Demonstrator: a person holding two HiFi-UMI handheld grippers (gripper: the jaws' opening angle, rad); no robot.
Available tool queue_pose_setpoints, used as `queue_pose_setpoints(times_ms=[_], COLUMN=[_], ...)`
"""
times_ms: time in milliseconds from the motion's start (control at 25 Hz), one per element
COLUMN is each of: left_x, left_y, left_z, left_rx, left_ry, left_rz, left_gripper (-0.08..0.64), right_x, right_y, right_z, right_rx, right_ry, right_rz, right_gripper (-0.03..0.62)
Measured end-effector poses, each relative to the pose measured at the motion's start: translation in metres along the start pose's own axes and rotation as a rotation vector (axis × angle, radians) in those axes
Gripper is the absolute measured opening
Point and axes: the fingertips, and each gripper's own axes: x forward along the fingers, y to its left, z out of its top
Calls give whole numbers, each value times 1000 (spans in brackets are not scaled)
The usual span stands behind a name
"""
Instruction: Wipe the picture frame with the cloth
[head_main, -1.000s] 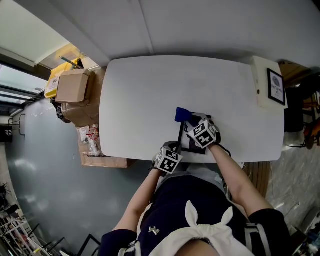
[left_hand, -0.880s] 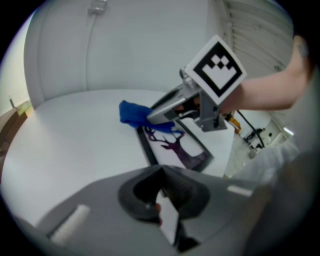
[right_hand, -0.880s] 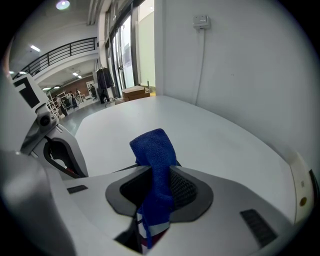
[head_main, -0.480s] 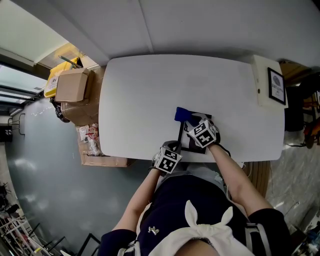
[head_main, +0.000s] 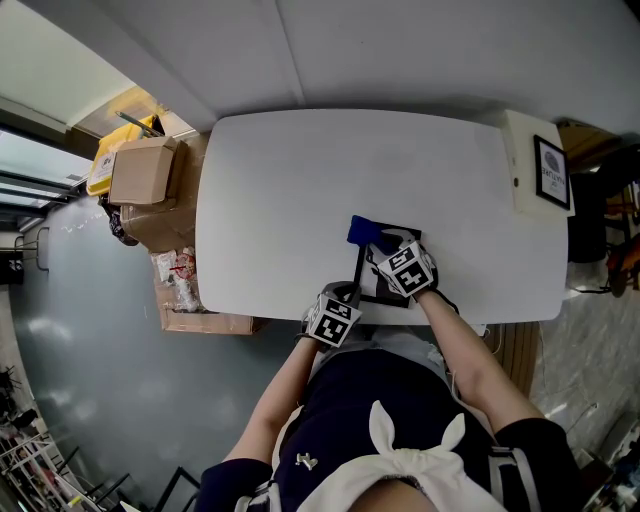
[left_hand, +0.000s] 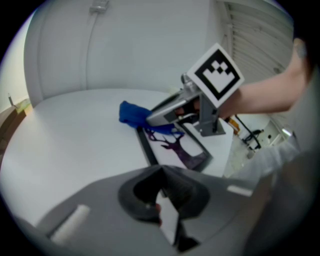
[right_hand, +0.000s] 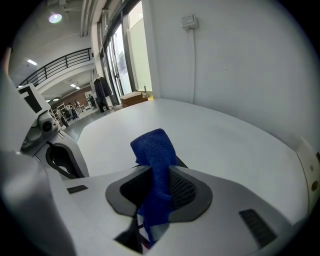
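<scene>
A black picture frame (head_main: 384, 298) with a purple deer print (left_hand: 179, 148) lies flat on the white table (head_main: 290, 190), near its front edge. My left gripper (head_main: 345, 294) is at that edge, shut on the frame's near corner (left_hand: 162, 200). Over the frame's far end, my right gripper (head_main: 378, 246) is shut on a blue cloth (head_main: 363, 231). The cloth (right_hand: 154, 150) sticks up past the right gripper (right_hand: 155, 195) and rests on the frame's far corner (left_hand: 132, 113). The right gripper hides the frame's middle in the head view.
Cardboard boxes (head_main: 145, 172) and a yellow item stand on the floor left of the table. A white unit with a small framed sign (head_main: 550, 170) is at the table's right end. The person's torso is right behind the table's front edge.
</scene>
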Motion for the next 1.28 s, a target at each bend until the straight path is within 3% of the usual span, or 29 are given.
queue_pose_setpoints(times_ms=[1280], left_x=[2], left_y=[3], left_z=[0], left_rx=[-18], left_ry=[-8], left_rz=[29], left_gripper=[3], right_x=[-6], right_y=[17], right_z=[-10], right_rx=[3], right_ry=[9], right_rz=[51], right_gripper=[98])
